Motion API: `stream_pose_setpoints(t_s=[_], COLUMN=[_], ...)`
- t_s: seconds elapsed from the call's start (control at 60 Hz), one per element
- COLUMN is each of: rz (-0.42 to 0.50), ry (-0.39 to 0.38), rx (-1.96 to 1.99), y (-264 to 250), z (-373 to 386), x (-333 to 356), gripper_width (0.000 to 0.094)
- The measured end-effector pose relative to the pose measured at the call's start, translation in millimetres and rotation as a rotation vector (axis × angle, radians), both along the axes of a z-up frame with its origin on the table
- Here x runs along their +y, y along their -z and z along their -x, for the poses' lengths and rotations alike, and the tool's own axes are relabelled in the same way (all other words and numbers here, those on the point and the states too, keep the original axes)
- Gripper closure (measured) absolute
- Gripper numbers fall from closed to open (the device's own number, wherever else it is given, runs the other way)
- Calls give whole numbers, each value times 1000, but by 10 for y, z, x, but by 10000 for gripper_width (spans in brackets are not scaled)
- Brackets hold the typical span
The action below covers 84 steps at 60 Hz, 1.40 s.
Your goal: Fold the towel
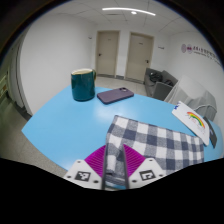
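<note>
Towel [150, 142], checked grey and white, spread at near right edge of blue table [70, 120]. Jaws parted around its near hem, pads [96, 160] apparently not yet pinching cloth. First fold pending: closing, then lifting toward far edge. Actual grip hard to judge; towel's right side cut off.

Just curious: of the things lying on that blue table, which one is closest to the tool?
The checked towel, right at the tool. The phone, cup and booklet lie farther off.
</note>
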<state>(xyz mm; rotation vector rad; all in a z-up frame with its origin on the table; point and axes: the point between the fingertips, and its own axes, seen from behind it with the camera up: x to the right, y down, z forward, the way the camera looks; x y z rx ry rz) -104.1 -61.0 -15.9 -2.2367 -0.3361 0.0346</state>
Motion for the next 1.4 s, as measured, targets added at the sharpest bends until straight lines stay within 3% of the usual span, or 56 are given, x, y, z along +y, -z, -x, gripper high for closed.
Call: stream_pose_setpoints(t_s=[0.017, 0.05, 0.233, 0.35, 0.483, 0.583, 0.717, 0.833, 0.9, 0.967, 1.05, 1.1, 1.283, 1.4], rz=[-8, -33, -67, -63, -142, -173, -122, -44, -10, 10, 0, -14, -89, -92], ry=[9, 21, 3, -3, 102, 226, 412, 488, 490, 498, 520, 525, 510, 497], rx=[-16, -40, -37, 78, 172, 194, 107, 64, 68, 72, 76, 85, 134, 171], y=[4, -6, -68, -434, -1116, -1316, -993, -543, -377, -341, -454, -582, -1109, -1346], z=[-50, -122, -97, -182, -834, -1605, -2664, -3188, -3262, -3254, -3256, -3198, -2865, -2583], x=[12, 58, 55, 11, 19, 42, 7, -62, -80, -133, -230, -311, -771, -1256], gripper_width=[676, 863, 921, 922, 918, 912, 903, 894, 843, 674, 199, 87, 91, 93])
